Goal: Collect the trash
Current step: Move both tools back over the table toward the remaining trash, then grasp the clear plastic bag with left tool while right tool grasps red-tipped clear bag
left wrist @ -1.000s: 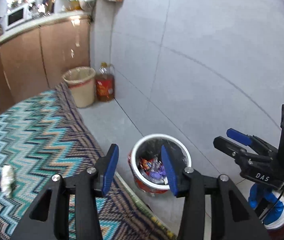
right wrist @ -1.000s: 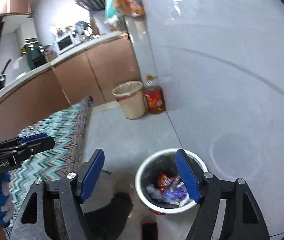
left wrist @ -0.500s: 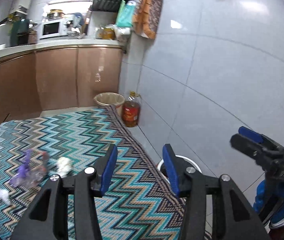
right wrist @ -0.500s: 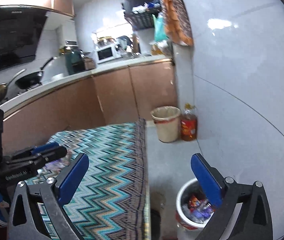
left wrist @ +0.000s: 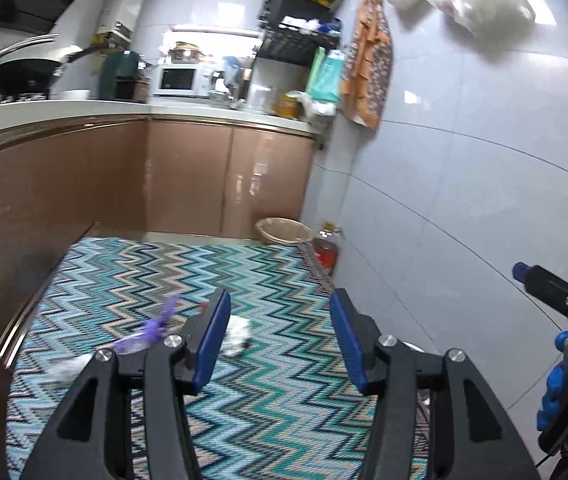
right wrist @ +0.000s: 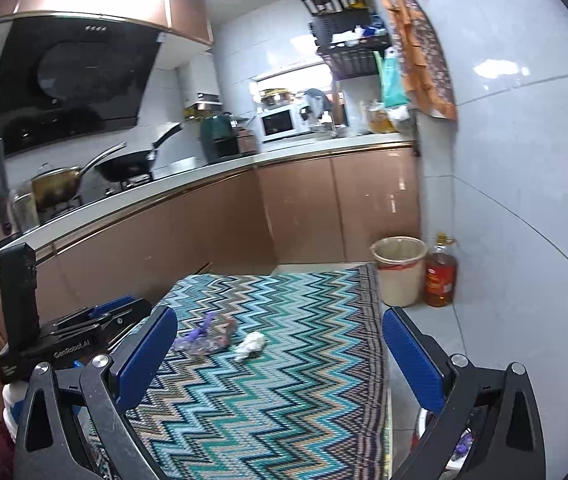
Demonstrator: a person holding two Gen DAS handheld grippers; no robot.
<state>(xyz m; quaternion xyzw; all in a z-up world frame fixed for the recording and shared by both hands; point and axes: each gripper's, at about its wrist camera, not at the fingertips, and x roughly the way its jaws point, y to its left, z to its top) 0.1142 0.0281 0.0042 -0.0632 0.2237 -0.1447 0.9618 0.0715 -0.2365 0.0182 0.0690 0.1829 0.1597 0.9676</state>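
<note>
A zigzag-patterned cloth (left wrist: 284,280) covers a surface in front of both grippers. On it lie a purple wrapper (left wrist: 152,330), a crumpled white tissue (left wrist: 238,334) and another white scrap (left wrist: 68,366). My left gripper (left wrist: 280,340) hovers over the cloth just right of the tissue; its jaws are opening with nothing between them. My right gripper (right wrist: 280,360) stands wide open and empty, nearer than the purple wrapper (right wrist: 200,338) and tissue (right wrist: 250,344). The white trash bin (right wrist: 423,424), with wrappers inside, shows low on the right, partly hidden behind my right finger.
A beige bin (right wrist: 399,268) and an oil bottle (right wrist: 439,276) stand on the floor beyond the cloth, against the tiled wall. Brown cabinets (right wrist: 323,208) and a worktop with pans and a microwave run behind. The left gripper (right wrist: 120,312) shows at the right wrist view's left edge.
Both views have swung up and away from the white bin on the floor toward the cloth with the trash. The right jaws have spread much wider; the left jaws have widened a little.
</note>
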